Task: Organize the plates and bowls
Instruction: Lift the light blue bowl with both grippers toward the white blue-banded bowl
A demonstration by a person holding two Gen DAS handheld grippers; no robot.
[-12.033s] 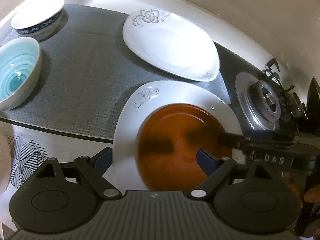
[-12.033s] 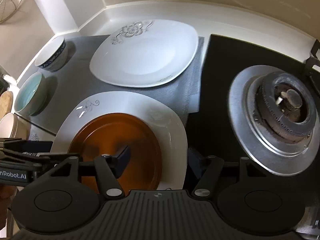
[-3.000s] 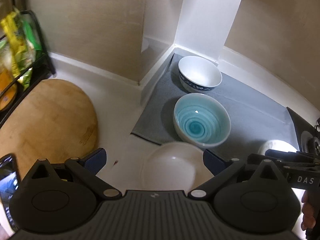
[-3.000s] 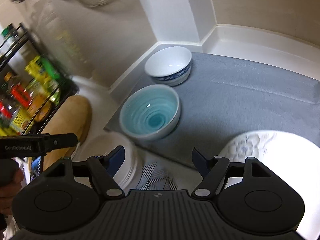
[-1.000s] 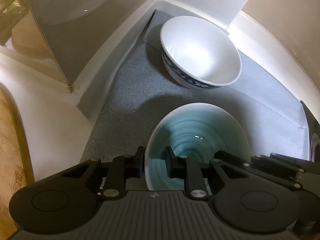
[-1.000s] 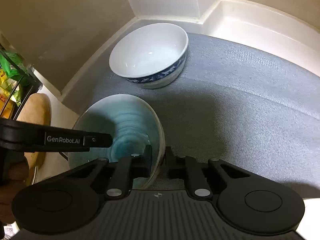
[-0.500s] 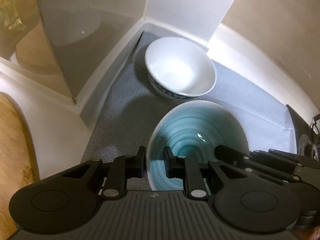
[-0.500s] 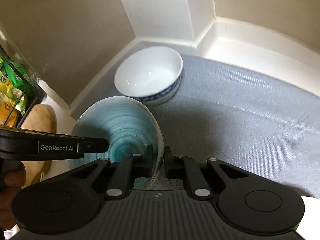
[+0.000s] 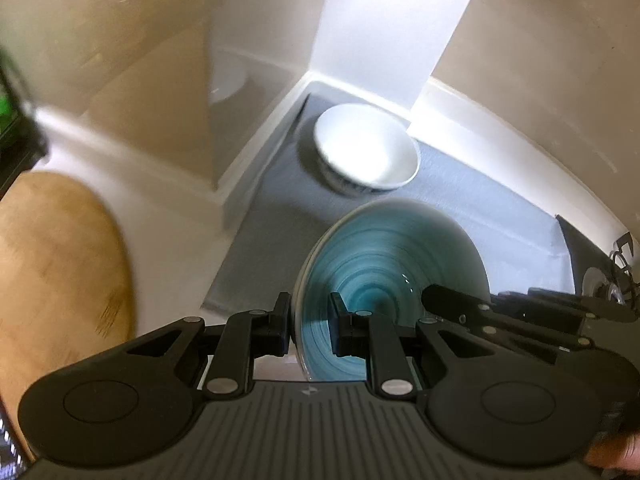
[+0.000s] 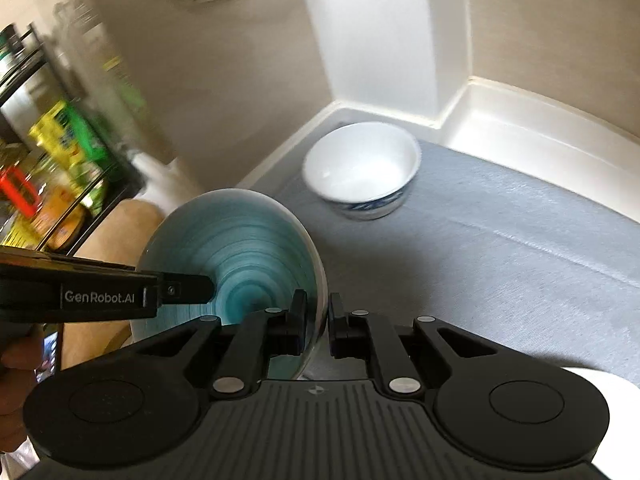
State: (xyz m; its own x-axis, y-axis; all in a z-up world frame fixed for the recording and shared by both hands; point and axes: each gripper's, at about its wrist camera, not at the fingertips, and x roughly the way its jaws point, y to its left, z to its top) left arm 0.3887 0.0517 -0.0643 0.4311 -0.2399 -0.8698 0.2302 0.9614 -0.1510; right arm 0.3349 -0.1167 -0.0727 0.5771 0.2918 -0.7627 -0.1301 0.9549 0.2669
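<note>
Left tool (image 9: 310, 330) pinches the near-left rim of the teal bowl (image 9: 394, 276) between narrow jaws, one pad inside and one outside; the bowl is lifted and tilted, blurred with motion. Ahead of this tool a white bowl (image 9: 366, 152) sits on the grey mat (image 9: 500, 208), and a wooden board (image 9: 56, 264) lies to its left on the worktop (image 9: 168, 240)

Right tool (image 10: 318, 330) clamps the opposite rim (image 10: 322, 280) the same way, the left tool's arm reaching in from its left. Judging by the task, the teal bowl likely goes into the white one: keep both grips level, raise together, centre it over the white bowl, lower gently, then release both sides at once
</note>
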